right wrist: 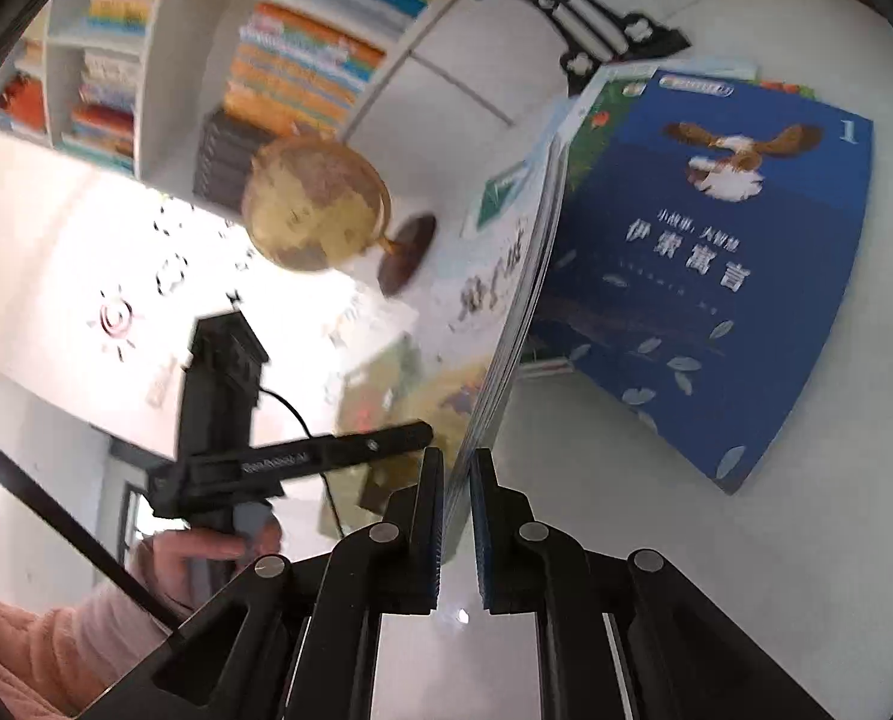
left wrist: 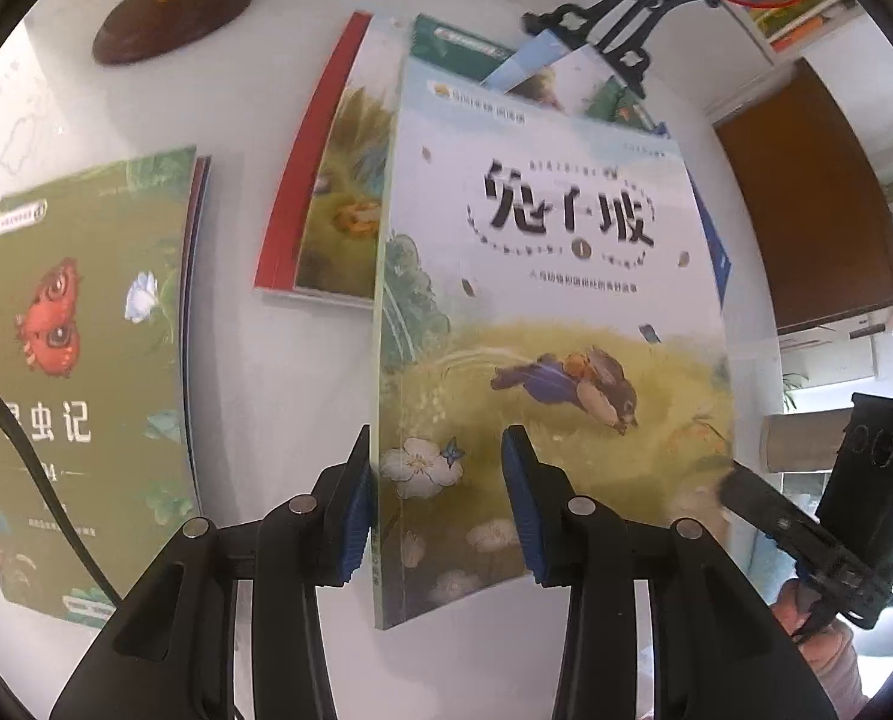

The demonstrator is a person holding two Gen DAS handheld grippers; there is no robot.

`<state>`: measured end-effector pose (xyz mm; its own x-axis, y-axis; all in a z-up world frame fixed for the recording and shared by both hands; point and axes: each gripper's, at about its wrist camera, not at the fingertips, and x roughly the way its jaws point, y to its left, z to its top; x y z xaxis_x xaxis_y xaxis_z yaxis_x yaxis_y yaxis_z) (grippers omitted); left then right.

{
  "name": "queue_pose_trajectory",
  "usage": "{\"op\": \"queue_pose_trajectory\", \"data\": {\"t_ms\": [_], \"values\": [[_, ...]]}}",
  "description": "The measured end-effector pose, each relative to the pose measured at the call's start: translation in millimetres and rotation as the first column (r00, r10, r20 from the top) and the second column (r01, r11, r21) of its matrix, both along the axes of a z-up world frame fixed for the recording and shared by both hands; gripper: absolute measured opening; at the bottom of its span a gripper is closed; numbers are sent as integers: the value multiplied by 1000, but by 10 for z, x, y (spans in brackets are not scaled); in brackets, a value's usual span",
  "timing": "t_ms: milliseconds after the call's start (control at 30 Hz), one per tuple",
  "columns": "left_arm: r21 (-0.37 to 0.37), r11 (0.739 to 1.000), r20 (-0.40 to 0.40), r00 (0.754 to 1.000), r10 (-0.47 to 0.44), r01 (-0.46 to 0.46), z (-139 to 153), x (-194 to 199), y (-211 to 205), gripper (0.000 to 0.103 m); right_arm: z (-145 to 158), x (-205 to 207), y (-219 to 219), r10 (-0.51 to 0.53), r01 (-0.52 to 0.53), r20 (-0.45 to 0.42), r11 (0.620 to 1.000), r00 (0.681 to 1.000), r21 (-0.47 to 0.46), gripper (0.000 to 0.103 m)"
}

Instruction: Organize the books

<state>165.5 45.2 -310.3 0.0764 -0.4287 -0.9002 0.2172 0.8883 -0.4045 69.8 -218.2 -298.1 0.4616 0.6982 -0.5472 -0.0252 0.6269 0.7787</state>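
A rabbit-cover book (left wrist: 566, 300) stands tilted on the white table (left wrist: 266, 396), spine side low and page side raised. My left gripper (left wrist: 440, 504) is open astride its lower spine corner: the left pad touches the spine and the right pad hovers over the cover. From the right wrist, the same book (right wrist: 494, 300) shows nearly edge-on, and my right gripper (right wrist: 458, 516) is shut on its page-edge corner. A blue eagle book (right wrist: 716, 276) lies flat behind it on other books. A green butterfly book (left wrist: 80, 360) and a red-edged book (left wrist: 320, 192) lie flat to the left.
A globe (right wrist: 317, 204) on a dark wooden base (left wrist: 170, 18) stands at the back of the table. A black ornate stand (left wrist: 614, 18) sits behind the books. White shelves (right wrist: 164, 60) full of books fill the background. A hand (right wrist: 194, 552) in a pink sleeve holds the left gripper.
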Motion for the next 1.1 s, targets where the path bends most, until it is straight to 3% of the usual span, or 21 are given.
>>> {"op": "queue_pose_trajectory", "data": {"t_ms": [100, 300, 500, 700, 767, 833, 900, 1100], "values": [[13, 1000, -18, 1000, 10, -9, -68, 33, 7, 36, -134, 41, 12, -36, 33, -66, 998, 997, -48, 13], [32, 999, -21, 1000, -11, 12, -100, 28, -39, 37, -441, 40, -106, -93, 98, -189, 995, 978, 20, 13], [73, 997, -19, 999, -31, 32, -131, 24, -71, 36, -520, 100, -122, -92, 78, -205, 994, 974, -76, 15], [87, 996, -13, 1000, 1, 0, -137, 74, -29, 36, -614, 191, -150, -58, 61, -216, 998, 975, 9, 28], [52, 999, -14, 1000, 17, -16, -108, 97, 18, 36, -551, 199, -88, -6, 9, -189, 1000, 982, 14, 28], [-10, 1000, -18, 1000, 13, -14, -66, 89, 60, 36, -391, 190, 0, 55, -54, -105, 998, 993, 13, 14], [-41, 999, 11, 1000, 5, -5, -6, 62, 106, 36, -249, 174, 78, 86, -89, -55, 995, 995, -53, 8], [-189, 980, 30, 997, 66, -59, 92, 33, 298, 36, 126, 184, 327, 142, -121, 52, 947, 988, -298, 9]]}}
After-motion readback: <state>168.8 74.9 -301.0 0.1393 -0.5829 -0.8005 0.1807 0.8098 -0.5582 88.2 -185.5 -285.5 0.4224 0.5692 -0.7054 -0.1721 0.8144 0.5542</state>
